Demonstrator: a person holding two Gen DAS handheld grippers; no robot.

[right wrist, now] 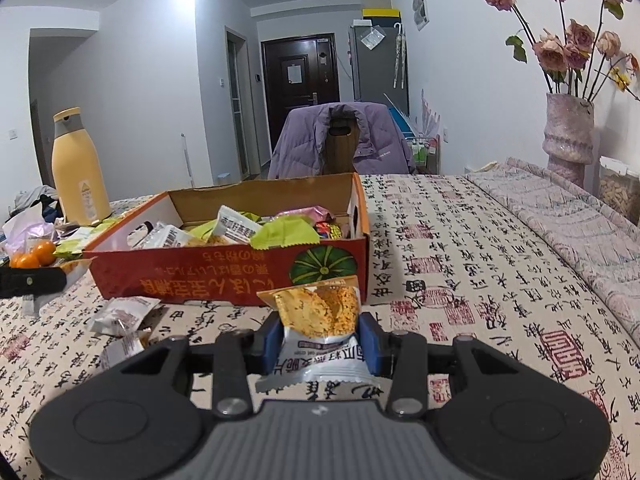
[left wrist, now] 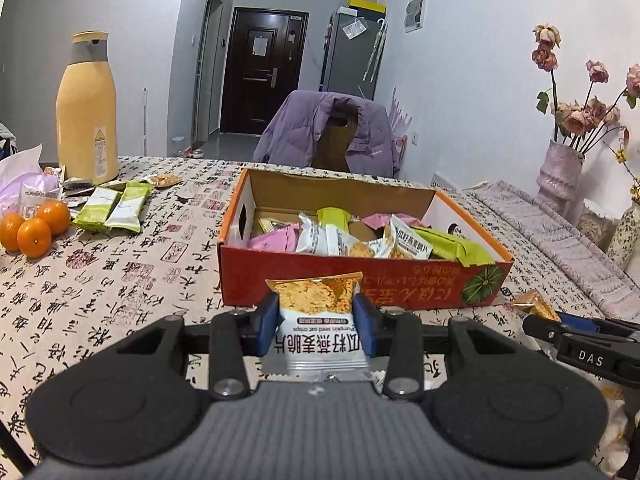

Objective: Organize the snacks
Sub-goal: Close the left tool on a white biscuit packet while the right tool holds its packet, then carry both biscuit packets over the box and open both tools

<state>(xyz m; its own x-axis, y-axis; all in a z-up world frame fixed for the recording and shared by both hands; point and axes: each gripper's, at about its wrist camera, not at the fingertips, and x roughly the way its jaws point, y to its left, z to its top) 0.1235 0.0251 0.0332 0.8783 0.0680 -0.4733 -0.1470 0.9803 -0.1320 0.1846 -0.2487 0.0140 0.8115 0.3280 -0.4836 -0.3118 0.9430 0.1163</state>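
Both grippers carry a load. Our left gripper (left wrist: 316, 320) is clamped on an oat crisp packet (left wrist: 318, 312), blue pads pressing its sides; our right gripper (right wrist: 320, 338) pinches a second crisp packet (right wrist: 320, 320) the same way. Each packet stands upright between narrow jaws, just short of the red snack box (left wrist: 340, 280).

We judge the step in hand is carrying both packets over the near wall and dropping them in. To do it well: lift until the packet's lower edge is above the cardboard rim, move forward, then let go low over the pile so nothing bounces out. We should go one gripper at a time; the right gripper shows at the right edge of the left view, near the box corner, so the two could bump.

Edges: the near wall is the lip to clear, and a green wrapper (right wrist: 286, 232) hangs over it. The box is already well filled, with more room toward the back.

Loose white packets (right wrist: 122, 314) lie on the tablecloth (right wrist: 460, 260) left of the right gripper. Right of the box the cloth is open. Farther left: green packets (left wrist: 114, 208), oranges (left wrist: 34, 228), a yellow flask (left wrist: 86, 108). A chair with a purple jacket (left wrist: 328, 132) stands behind the table.
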